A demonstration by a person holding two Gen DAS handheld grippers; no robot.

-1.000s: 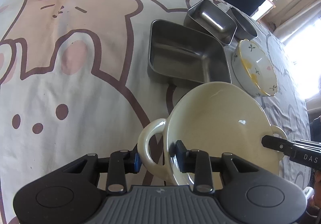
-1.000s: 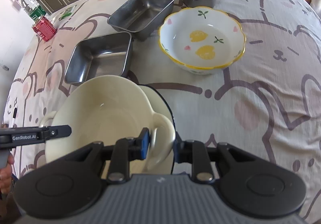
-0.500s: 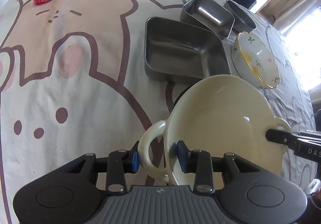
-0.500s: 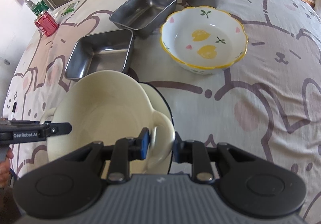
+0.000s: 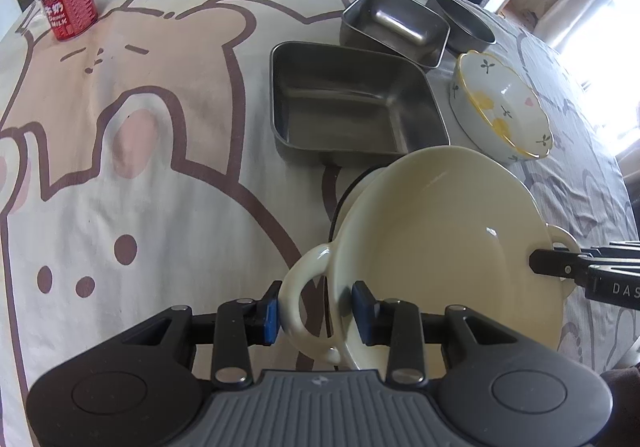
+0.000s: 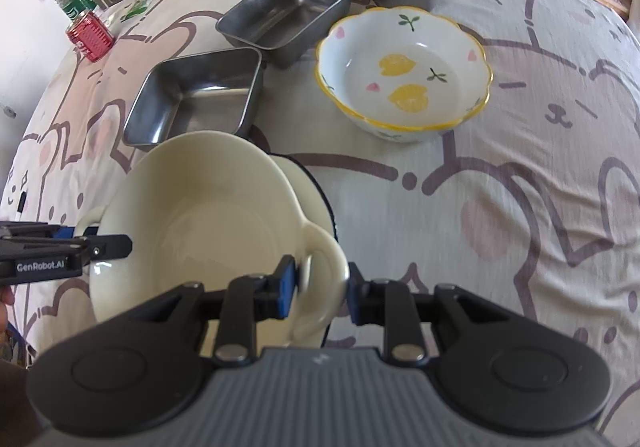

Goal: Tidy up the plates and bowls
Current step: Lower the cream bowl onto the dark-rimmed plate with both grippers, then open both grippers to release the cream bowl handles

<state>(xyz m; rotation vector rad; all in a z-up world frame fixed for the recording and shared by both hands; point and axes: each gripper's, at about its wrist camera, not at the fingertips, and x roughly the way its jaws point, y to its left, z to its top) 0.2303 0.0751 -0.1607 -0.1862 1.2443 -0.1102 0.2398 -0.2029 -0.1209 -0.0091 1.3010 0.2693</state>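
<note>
Now I am holding the cream bowl tilted above a plate, having swung it nearer the square steel tray. Left gripper and right gripper are each pinching a handle; stacking seems imminent.

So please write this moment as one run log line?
left gripper: shut on cream two-handled ceramic bowl | right gripper: shut on other handle | bowl: tilted above dark-rimmed plate

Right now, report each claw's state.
Left claw: closed on the bowl's handle.
Right claw: closed on its other handle.
</note>
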